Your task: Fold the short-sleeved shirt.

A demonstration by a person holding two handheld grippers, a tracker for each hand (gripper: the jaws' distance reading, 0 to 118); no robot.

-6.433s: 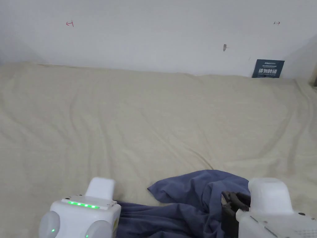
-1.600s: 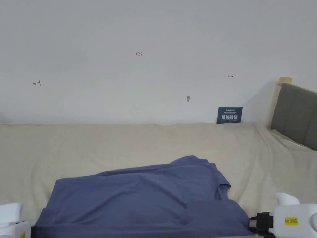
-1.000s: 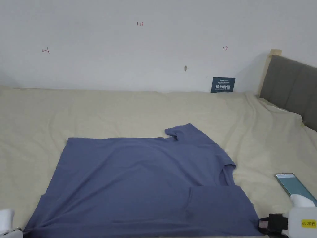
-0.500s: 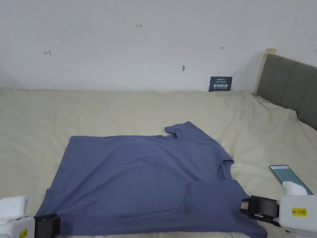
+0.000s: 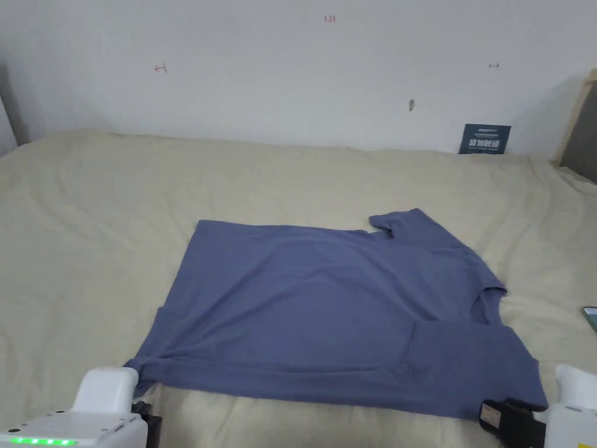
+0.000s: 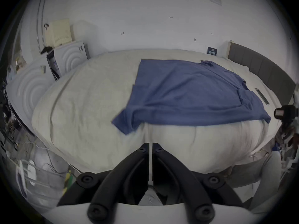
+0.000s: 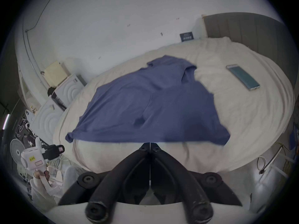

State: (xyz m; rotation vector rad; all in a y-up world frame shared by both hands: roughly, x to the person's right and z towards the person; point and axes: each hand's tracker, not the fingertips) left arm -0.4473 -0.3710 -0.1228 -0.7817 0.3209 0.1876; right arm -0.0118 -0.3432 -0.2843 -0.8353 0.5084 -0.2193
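Observation:
A blue short-sleeved shirt (image 5: 326,309) lies spread flat on the beige bed (image 5: 116,233), neck opening to the right and hem to the left. Its far sleeve (image 5: 402,224) points to the wall, and the near sleeve (image 5: 472,367) lies folded over the body. My left gripper (image 5: 146,417) sits just off the shirt's near left corner, with jaws shut and nothing between them (image 6: 150,148). Just short of the near right corner is my right gripper (image 5: 490,415), shut and empty as well (image 7: 150,146). The shirt (image 6: 191,95) (image 7: 150,108) lies ahead of both, touched by neither.
A phone (image 7: 242,77) lies on the bed right of the shirt. A dark card (image 5: 484,139) leans on the wall beside a grey headboard (image 7: 250,33). White cabinets (image 6: 69,57) stand past the bed's left end. A person's grey-clad leg (image 6: 258,171) is by the bed's near edge.
The shirt went from a crumpled heap to spread flat. Half a second ago both grippers were at its near corners; now they have drawn back from it. The head camera has turned left.

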